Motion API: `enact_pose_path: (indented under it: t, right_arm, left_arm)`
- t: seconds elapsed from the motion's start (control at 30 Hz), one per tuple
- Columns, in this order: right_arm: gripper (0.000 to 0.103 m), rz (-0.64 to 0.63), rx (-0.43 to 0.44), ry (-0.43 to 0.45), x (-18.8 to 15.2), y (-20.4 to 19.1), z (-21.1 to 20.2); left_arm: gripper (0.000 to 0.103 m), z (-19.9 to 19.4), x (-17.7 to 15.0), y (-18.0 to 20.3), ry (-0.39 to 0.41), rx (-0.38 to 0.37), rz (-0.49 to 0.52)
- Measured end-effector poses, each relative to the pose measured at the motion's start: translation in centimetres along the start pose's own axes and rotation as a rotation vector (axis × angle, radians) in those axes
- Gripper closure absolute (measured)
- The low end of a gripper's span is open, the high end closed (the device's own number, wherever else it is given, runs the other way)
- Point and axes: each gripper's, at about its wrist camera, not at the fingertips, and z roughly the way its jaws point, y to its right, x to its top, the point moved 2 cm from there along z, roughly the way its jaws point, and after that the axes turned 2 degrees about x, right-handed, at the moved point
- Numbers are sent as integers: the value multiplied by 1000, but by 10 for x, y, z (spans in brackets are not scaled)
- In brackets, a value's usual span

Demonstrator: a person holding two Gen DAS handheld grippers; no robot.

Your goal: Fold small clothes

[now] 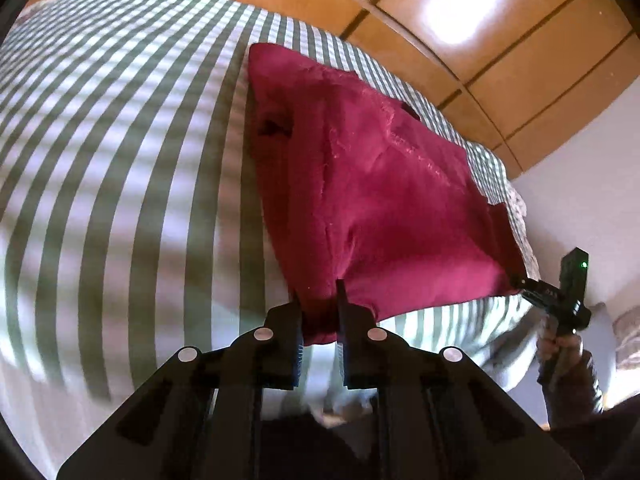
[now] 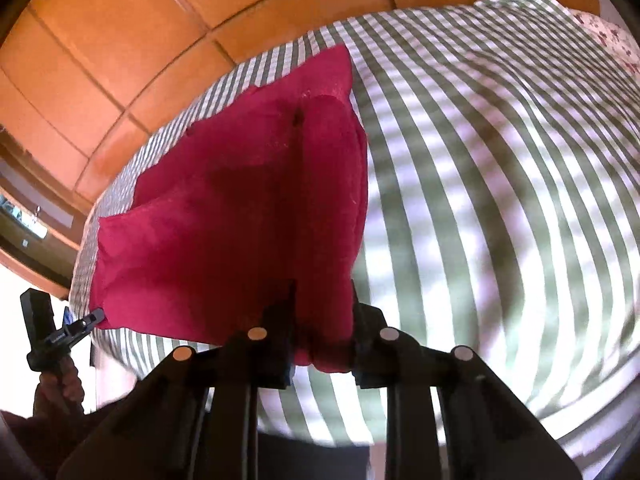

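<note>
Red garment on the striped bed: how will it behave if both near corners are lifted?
The red garment looks soft and creased, so probably floppy, sagging between the left gripper and right gripper. It likely weighs little. The striped bedcover may drag it.

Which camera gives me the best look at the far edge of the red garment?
The left wrist view: the red garment lies spread on the striped bedcover, its far edge and corners in full sight. The right wrist view shows the same garment more in shadow, with a fold covering part of the far edge.
</note>
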Motion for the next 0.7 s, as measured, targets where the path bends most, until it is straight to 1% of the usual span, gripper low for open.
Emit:
enact_pose_path:
  t: [0.07,0.13,0.17,0.2,0.23,0.27,0.33,0.37,0.4,0.43,0.47,0.53,0.57,0.6,0.63,0.67,0.7]
  right_arm:
    - [84,-11,5,-30,-13,1,-6]
    - [80,-21,-3,-35,-17,-1,-12]
    - [72,-25,-16,-27,-15,-1,-14]
    - [67,-29,-20,-14,-11,-1,-17]
    - [65,-29,-24,15,-4,-2,-19]
    - [61,-26,-28,37,3,-2,-20]
    - [56,-31,-54,79,21,-5,-19]
    - [52,-37,-66,91,27,-6,-17]
    - [51,-45,-87,104,36,-8,-12]
    - [51,-47,-98,108,41,-7,-8]
    - [51,-49,-105,108,46,-7,-4]
    - [53,-51,-132,102,55,-7,10]
    - [58,-50,-138,99,57,-6,13]
    - [74,-48,-138,94,59,-6,17]
    - [82,-53,-142,86,59,-8,20]
    - [90,-75,-152,89,57,-13,18]
    - [95,-101,-155,96,55,-16,13]
  left_arm:
    - [90,-8,-15,0,-26,8,15]
    - [88,-14,-20,0,-37,29,24]
    - [74,-16,-17,0,-37,31,21]
    - [50,-19,-12,-1,-30,28,8]
    - [41,-24,-3,-3,2,16,-16]
    - [37,-28,4,-4,31,11,-27]
    - [37,-27,26,-1,66,33,-13]
    - [37,-26,32,1,76,42,-2]
    - [37,-22,43,5,96,50,15]
    - [37,-20,47,8,99,48,22]
    - [37,-11,56,12,95,52,31]
    - [37,0,63,16,85,73,42]
    - [41,9,67,18,78,81,48]
    - [57,17,70,20,75,90,52]
    - [69,21,71,21,65,97,60]
    - [91,27,72,24,57,117,75]
    - [94,27,73,26,71,131,86]
